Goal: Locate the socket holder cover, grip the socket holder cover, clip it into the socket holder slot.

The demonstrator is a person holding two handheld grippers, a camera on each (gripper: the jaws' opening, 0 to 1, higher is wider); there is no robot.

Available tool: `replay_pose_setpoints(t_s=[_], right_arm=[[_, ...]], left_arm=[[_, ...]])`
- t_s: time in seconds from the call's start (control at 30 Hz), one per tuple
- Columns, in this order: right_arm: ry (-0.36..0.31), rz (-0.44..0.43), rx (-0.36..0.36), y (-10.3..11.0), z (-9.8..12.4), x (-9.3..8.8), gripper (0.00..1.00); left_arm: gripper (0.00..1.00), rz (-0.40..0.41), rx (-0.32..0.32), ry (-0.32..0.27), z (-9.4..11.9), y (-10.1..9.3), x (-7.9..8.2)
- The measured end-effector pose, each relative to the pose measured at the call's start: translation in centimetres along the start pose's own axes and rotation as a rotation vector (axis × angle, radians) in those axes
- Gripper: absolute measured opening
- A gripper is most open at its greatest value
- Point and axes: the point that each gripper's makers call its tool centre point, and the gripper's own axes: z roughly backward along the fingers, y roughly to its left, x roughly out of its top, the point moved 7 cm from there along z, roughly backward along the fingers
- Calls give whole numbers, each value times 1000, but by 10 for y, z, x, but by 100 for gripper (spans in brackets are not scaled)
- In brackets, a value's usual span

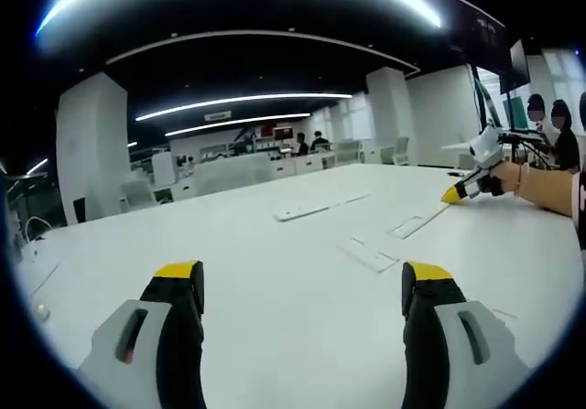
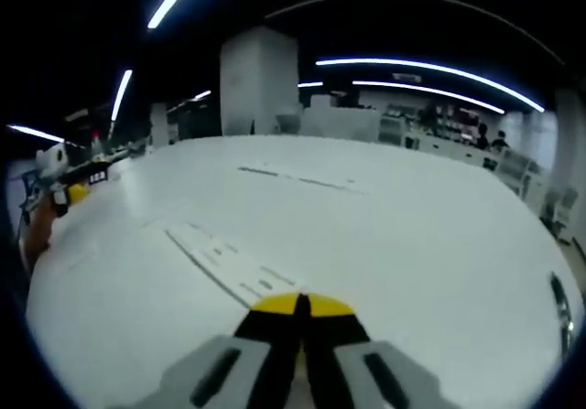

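In the left gripper view, a long flat white cover piece [image 1: 307,209] lies on the white table [image 1: 229,272], past the middle. To its right are two flat slot panels set in the tabletop, one far [image 1: 417,221] and one nearer [image 1: 371,255]. My left gripper [image 1: 302,276] is open wide, low over bare table, with nothing between its fingers. My right gripper [image 1: 461,189], held by a hand, hovers over the table's right side near the far panel. In the right gripper view, my right gripper [image 2: 300,305] is shut and empty, just above a long slotted strip [image 2: 224,263].
The left gripper [image 2: 62,185] shows at the left edge of the right gripper view, held by a hand. A thin dark seam [image 2: 293,180] runs across the far tabletop. People sit at desks [image 1: 307,144] far back. White pillars [image 2: 258,80] stand behind the table.
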Motion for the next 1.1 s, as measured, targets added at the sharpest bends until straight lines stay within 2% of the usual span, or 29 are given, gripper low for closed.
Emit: replay_pose_setpoints(t_s=[0.53, 0.87, 1.1], right_arm=[[2, 26, 2, 3, -1, 1, 4], [7, 49, -1, 7, -2, 1, 4], [2, 58, -16, -3, 3, 7, 5]], left_arm=[[88, -1, 0, 1, 2, -4, -3], [88, -5, 0, 9, -1, 0, 0], [88, -7, 1, 9, 2, -4, -4]])
